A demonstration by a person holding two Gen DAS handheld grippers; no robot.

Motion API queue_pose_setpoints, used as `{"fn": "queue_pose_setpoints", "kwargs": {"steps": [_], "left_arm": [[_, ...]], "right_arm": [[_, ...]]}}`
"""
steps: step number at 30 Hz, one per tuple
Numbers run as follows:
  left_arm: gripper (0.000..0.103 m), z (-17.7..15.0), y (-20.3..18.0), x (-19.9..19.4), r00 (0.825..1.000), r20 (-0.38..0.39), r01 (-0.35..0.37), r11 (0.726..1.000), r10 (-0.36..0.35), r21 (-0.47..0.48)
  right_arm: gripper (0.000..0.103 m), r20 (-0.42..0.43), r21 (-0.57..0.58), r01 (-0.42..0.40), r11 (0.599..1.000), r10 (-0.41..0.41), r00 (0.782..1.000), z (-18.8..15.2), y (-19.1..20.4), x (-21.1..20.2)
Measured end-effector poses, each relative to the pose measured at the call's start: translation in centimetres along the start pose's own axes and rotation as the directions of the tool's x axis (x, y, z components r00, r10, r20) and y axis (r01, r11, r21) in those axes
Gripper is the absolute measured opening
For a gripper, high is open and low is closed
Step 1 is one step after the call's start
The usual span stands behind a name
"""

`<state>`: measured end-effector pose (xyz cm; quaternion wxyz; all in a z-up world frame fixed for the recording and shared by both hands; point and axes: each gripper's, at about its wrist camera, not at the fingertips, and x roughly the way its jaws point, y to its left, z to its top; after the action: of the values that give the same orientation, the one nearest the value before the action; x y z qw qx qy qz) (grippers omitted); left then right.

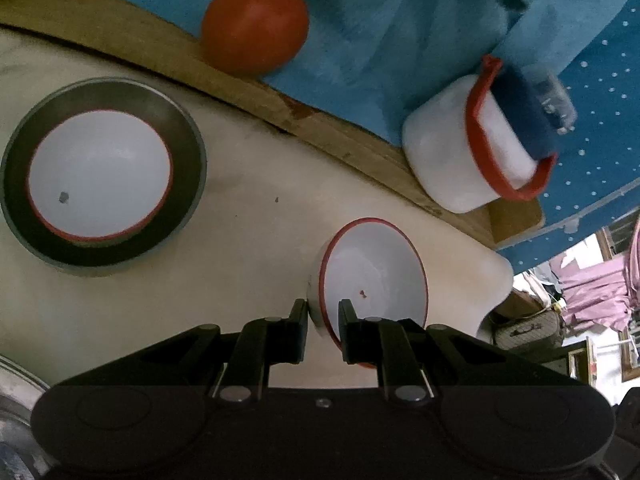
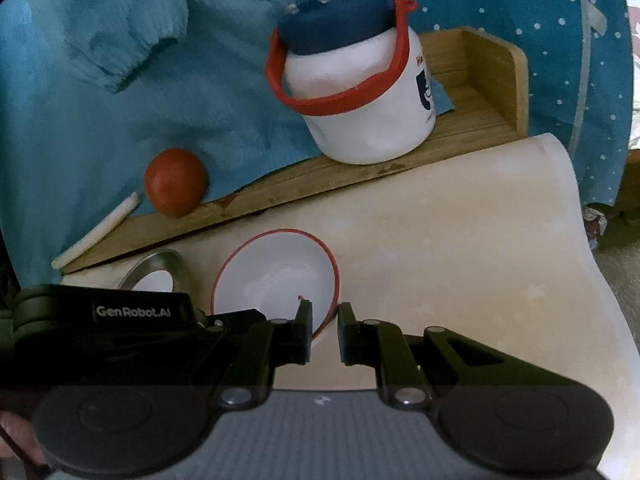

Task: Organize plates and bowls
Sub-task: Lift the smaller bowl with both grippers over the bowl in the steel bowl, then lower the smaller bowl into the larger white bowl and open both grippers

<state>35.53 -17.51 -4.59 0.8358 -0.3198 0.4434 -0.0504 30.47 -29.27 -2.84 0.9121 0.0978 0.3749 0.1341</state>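
Left gripper (image 1: 323, 316) clamped on rim of bowl (image 1: 374, 276), held tilted above the mat (image 1: 240, 248), right of the steel plate (image 1: 188, 184) holding a second bowl (image 1: 100, 174). Judged light, rigid, slick enamel; rim pinch suits. Right gripper (image 2: 325, 320) closed, empty, angled downward just beside the bowl.

White red-rimmed bowl (image 1: 376, 280), red ball (image 1: 256, 26)

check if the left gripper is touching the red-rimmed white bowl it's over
Touching. In the left wrist view the left gripper has the rim of the white bowl pinched between its fingers, one outside the wall and one inside.
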Motion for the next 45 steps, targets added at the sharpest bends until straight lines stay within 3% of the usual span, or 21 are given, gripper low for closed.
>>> {"fn": "queue_pose_setpoints", "kwargs": {"steps": [10,25,45], "left_arm": [[0.017,1.2,2.5,-4.3,0.999,0.045,0.011,1.000,-0.013,0.028],[0.017,4.3,8.8,-10.2,0.989,0.132,-0.065,0.997,0.071,-0.051],[0.017,5.5,11.1,-10.1,0.983,0.106,-0.136,0.985,0.148,-0.110]], "right_arm": [[0.015,0.025,-0.026,-0.032,0.999,0.033,0.999,-0.3,3.8,-0.5],[0.015,-0.024,-0.133,-0.150,0.980,0.148,0.989,-0.1,11.6,2.7],[0.015,-0.107,-0.157,-0.176,0.972,0.161,0.981,0.0,13.9,5.5]]}}
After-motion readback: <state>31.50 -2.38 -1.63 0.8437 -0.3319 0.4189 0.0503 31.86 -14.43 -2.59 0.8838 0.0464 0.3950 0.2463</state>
